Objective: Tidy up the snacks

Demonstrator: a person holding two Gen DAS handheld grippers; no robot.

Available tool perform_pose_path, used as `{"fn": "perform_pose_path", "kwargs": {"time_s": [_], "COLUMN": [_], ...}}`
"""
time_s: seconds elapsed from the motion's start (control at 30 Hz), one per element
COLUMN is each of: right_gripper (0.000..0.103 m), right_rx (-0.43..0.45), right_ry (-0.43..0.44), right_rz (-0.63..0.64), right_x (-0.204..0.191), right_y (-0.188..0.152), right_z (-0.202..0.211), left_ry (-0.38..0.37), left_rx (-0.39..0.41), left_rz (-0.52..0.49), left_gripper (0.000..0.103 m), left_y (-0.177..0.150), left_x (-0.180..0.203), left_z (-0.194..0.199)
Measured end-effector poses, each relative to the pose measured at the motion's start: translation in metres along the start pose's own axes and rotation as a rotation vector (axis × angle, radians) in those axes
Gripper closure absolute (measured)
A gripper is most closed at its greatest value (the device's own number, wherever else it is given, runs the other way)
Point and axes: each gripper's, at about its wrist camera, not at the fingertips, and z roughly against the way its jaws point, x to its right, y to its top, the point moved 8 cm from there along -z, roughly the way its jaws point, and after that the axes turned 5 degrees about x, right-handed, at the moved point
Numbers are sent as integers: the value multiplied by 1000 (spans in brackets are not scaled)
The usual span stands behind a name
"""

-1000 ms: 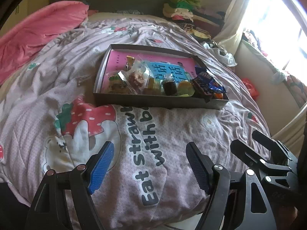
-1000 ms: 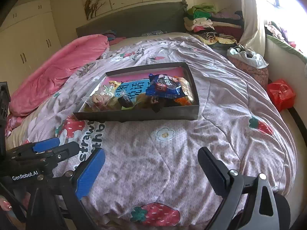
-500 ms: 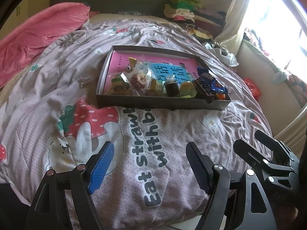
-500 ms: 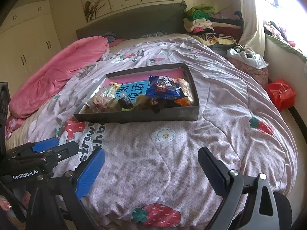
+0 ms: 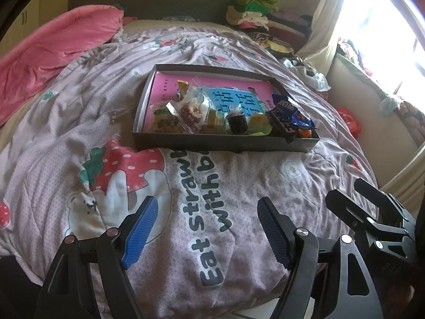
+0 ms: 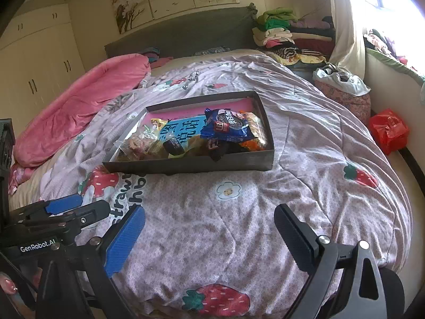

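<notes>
A shallow dark box (image 5: pixel 225 142) (image 6: pixel 191 167) lies on the bed, lined with a pink and blue sheet. Several snack packets are heaped along its near side. A blue cookie packet (image 6: pixel 225 129) (image 5: pixel 290 113) lies at the right end, a clear bag of sweets (image 5: pixel 192 109) (image 6: pixel 138 143) toward the left, and a small dark cup (image 5: pixel 237 122) between them. My left gripper (image 5: pixel 207 222) hangs open over the quilt well short of the box, nothing between its fingers. My right gripper (image 6: pixel 209 230) is open and empty too, beside it on the right.
A lilac strawberry-print quilt (image 6: pixel 305 159) covers the bed. A pink duvet (image 5: pixel 47 53) is bunched at the far left. Folded clothes (image 6: pixel 281 32) are stacked by the headboard. A red plastic bag (image 6: pixel 387 130) lies on the floor at the right, under the window.
Both views have shifted very slightly, so the box sits a little lower in the left wrist view. Both grippers stay open and nothing in the box has moved.
</notes>
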Motion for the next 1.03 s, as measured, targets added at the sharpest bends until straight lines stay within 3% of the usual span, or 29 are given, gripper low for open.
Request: {"fn": "perform_pose_path", "kwargs": {"time_s": [0.63, 0.8, 1.03], "right_gripper": [5, 5, 5], "right_rx": [0, -3, -1], "right_ry": [0, -8, -59], "right_rz": [-17, -24, -56], "right_x": [3, 8, 35], "right_y": [0, -3, 5], "right_z": [-2, -6, -18], "left_ry": [11, 64, 72], "left_rx": [-11, 5, 33], "left_rz": [-4, -20, 87], "left_gripper": [25, 25, 25], "left_y": [-1, 0, 17], "left_x": [0, -6, -46], "left_z": [-2, -5, -13]}}
